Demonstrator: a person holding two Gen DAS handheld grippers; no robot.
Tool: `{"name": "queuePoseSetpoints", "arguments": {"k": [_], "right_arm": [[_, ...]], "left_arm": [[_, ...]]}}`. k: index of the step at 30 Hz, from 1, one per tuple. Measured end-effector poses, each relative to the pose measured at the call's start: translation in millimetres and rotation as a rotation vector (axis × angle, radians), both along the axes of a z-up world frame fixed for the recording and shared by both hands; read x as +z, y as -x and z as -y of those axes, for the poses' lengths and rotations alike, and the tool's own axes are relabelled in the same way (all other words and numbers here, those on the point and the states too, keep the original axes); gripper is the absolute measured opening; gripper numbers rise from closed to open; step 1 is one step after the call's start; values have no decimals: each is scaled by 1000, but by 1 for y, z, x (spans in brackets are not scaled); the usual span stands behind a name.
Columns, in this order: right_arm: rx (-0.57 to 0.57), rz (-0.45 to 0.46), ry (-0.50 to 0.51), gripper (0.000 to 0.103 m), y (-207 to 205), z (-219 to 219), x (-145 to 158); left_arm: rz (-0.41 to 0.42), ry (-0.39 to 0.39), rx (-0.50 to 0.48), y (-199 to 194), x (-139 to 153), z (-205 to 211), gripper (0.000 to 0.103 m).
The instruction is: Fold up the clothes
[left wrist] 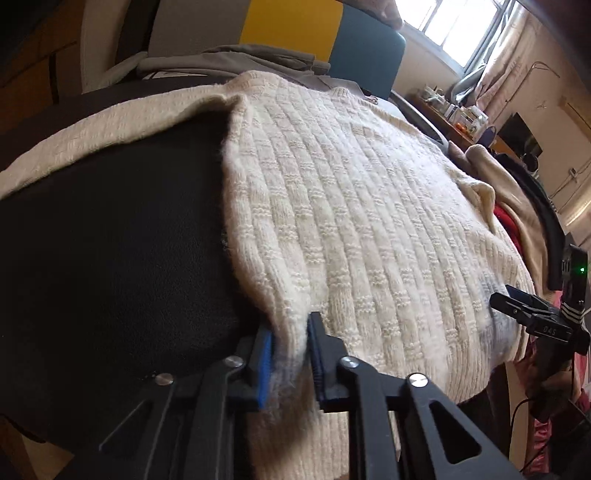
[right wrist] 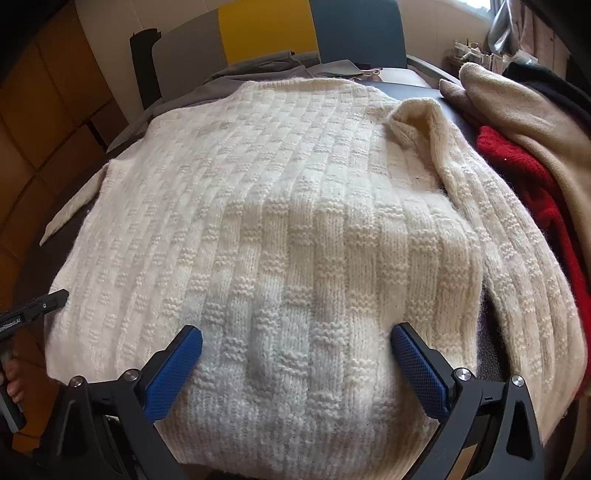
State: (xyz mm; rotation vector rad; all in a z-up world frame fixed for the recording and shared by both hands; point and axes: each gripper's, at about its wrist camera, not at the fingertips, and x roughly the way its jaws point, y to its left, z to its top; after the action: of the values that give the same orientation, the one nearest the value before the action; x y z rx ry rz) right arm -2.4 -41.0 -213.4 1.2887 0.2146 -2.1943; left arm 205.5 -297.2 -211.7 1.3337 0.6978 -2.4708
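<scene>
A cream knit sweater [left wrist: 351,203] lies spread flat on a dark table [left wrist: 110,240], its hem toward me. My left gripper [left wrist: 290,325] is shut on the sweater's near left edge, with a fold of knit pinched between the blue pads. One sleeve stretches away to the left. In the right wrist view the sweater [right wrist: 277,184] fills the frame. My right gripper [right wrist: 295,332] stands wide open just over the hem, its pads apart on either side of a low bump of knit. The other sleeve [right wrist: 517,258] lies along the right side.
A heap of clothes sits at the table's right: a red knit [right wrist: 517,158] under a beige garment [right wrist: 517,99]. A grey garment [right wrist: 258,62] lies behind the sweater, and a teal chair back [right wrist: 358,33] stands beyond. A person's hand shows at the lower left.
</scene>
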Motion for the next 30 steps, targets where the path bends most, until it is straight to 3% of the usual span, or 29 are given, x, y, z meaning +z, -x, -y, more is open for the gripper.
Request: {"name": "queuePoseSetpoints", "arguments": {"k": [10,24,30], "right_arm": [[2,15,15,103,3,-2,-3],[111,64,59,103,3,8,2],[187,4,-52,103,1,22,-2]], "left_arm": [[5,-59,90,-31,0,30,10],[43,18,198,-48,5,48,10],[26,5,160,-52,8,40,17]]}}
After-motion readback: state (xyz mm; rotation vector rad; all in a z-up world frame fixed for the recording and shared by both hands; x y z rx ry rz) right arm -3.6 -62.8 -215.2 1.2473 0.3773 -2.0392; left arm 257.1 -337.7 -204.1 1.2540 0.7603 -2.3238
